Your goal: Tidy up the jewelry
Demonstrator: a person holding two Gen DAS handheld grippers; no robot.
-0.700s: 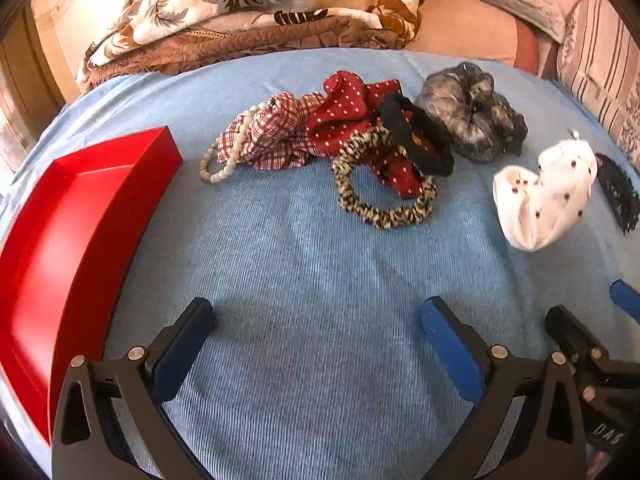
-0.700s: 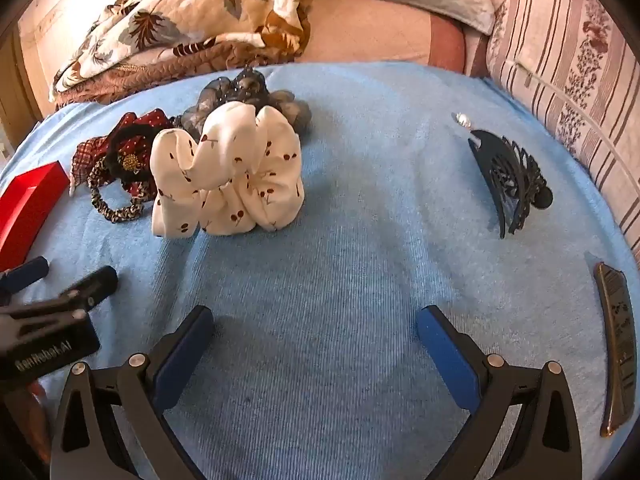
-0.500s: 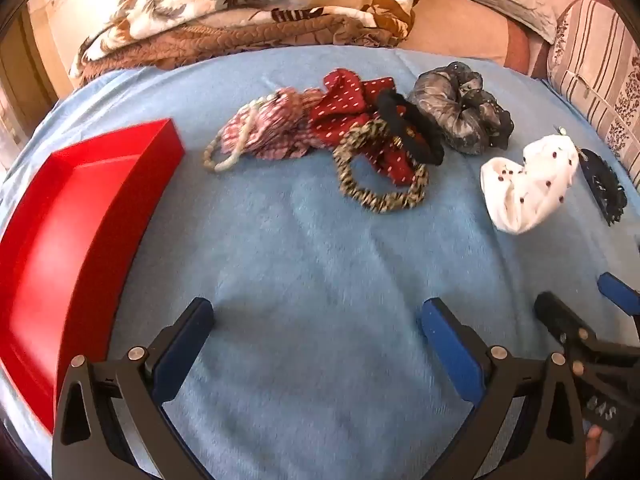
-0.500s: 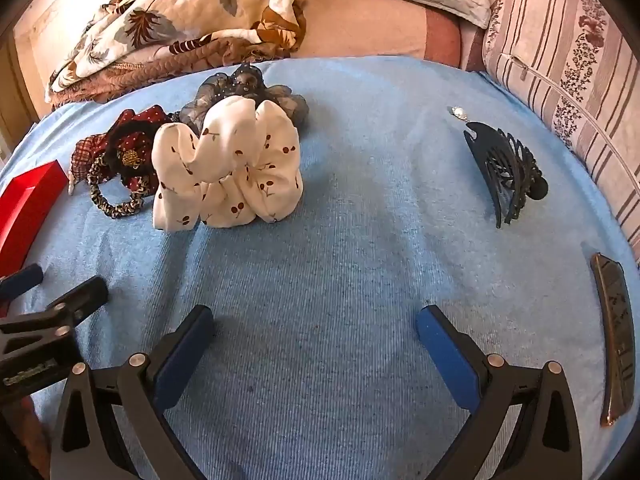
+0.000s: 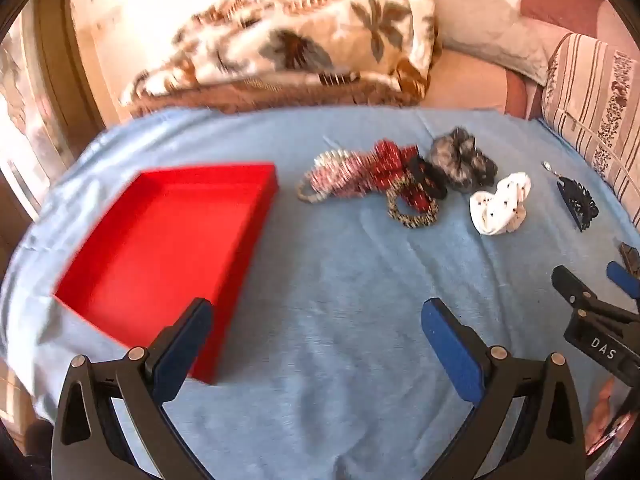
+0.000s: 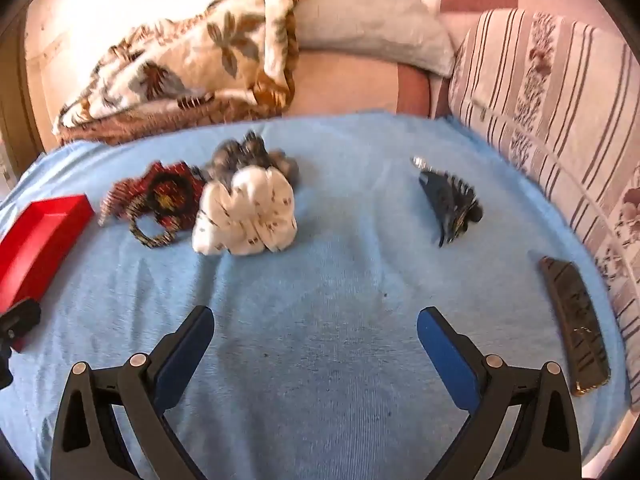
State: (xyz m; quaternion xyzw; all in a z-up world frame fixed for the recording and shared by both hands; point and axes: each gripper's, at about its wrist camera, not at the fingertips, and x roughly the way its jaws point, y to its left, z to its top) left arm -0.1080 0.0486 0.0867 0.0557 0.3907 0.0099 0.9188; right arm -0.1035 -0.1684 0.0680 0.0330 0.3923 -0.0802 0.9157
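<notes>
A blue cloth covers a bed. At far left lies a shallow red tray, its near right corner just behind the left finger of the left gripper. That gripper hangs over bare cloth with its jaws spread wide, holding nothing. Right of the tray, farther off, sits a cluster of hair ties: a bead bracelet touching a plaid scrunchie, then a red dotted scrunchie, a black band and a leopard scrunchie overlapping one another, then a grey scrunchie. Just right and nearer is a white dotted scrunchie. The right gripper hangs over bare cloth near this one, jaws also wide apart and empty. Well to the right lies a black claw clip, with a small silver piece just beyond it. At near right, by a striped cushion, lies a long dark barrette.
</notes>
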